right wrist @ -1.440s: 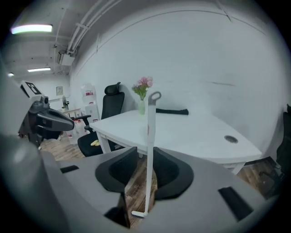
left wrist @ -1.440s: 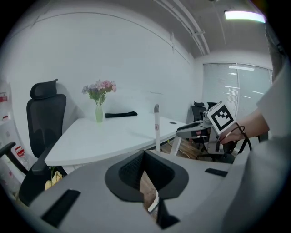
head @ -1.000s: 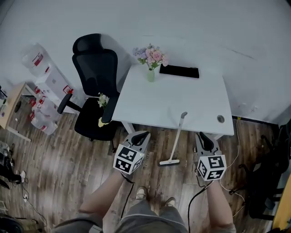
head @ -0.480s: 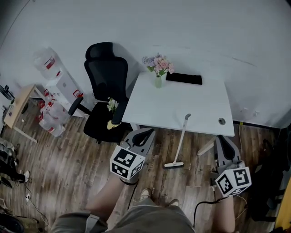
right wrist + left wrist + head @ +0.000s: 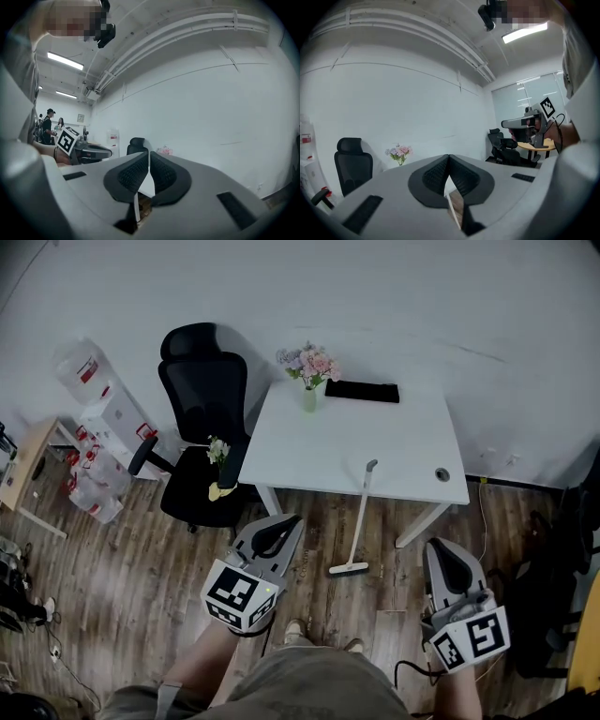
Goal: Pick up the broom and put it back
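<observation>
Wood-plank floor [image 5: 141,559] lies under everything we list.

1. White containers [image 5: 94,413] with red labels, stacked at far left against the wall.
2. Black chair [image 5: 202,399], high-backed, set at the desk's left end. We note a small sprig of flowers [image 5: 217,448] on its seat, with something yellow just below that we cannot identify.
3. Left gripper [image 5: 284,526], held low in front of the person, near the desk's left leg and left of the broom. Its own view shows the jaws together at the tips, with nothing between them.
4. Vase [image 5: 309,396], pale green, with pink and lilac blooms, on the desk's back left corner.
5. Desk [image 5: 403,442], white, standing against the wall; one round hole near its front right corner.
6. Black slab [image 5: 362,391], flat at the desk's back edge, just right of the vase. We cannot tell what it is.
7. Broom [image 5: 361,517], white. The handle top leans on the desk's front edge and the head rests on the floor. It stands between the two grippers, apart from both.
8. Right gripper [image 5: 438,554], held low, right of the broom and beside the desk's right leg. Its jaws have just been closing and now meet, empty.
9. Cable [image 5: 485,512], trailing down the floor by the right wall.
</observation>
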Action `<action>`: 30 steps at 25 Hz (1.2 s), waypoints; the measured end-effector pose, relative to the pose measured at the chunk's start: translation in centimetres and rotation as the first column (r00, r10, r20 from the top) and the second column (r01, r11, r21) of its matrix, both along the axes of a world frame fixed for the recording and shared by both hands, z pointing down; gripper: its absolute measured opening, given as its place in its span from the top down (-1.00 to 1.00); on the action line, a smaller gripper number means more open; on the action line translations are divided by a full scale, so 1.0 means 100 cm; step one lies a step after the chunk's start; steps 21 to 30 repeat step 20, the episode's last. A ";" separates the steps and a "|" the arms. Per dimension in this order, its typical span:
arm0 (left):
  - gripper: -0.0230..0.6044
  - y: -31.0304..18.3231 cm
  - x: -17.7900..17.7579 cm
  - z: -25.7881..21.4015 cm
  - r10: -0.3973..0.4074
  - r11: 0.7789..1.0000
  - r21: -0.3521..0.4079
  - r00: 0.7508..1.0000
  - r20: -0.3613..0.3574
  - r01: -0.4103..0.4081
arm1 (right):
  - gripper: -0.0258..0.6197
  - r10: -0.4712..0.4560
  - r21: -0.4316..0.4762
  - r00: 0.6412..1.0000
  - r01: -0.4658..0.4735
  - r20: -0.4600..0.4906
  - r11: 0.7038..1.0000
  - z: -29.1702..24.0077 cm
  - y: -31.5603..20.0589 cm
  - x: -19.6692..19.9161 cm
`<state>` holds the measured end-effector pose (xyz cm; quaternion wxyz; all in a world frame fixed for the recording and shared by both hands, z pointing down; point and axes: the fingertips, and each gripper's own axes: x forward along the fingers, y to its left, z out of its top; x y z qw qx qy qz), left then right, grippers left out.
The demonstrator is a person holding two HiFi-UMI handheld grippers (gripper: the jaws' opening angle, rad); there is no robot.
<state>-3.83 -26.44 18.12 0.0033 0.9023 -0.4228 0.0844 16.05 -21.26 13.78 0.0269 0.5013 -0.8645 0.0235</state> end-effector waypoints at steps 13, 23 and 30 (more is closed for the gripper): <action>0.88 0.020 0.010 -0.001 0.041 0.999 -0.018 0.999 -0.011 -0.041 | 0.80 -0.014 -0.064 1.000 0.014 0.003 0.998 0.018 0.017 -0.007; 0.87 0.027 0.015 -0.001 0.057 0.998 -0.015 0.998 0.015 -0.057 | 0.80 -0.011 -0.019 0.999 0.011 -0.031 1.000 0.004 0.018 -0.007; 0.87 0.027 0.015 -0.001 0.057 0.998 -0.015 0.998 0.015 -0.057 | 0.80 -0.011 -0.019 0.999 0.011 -0.031 1.000 0.004 0.018 -0.007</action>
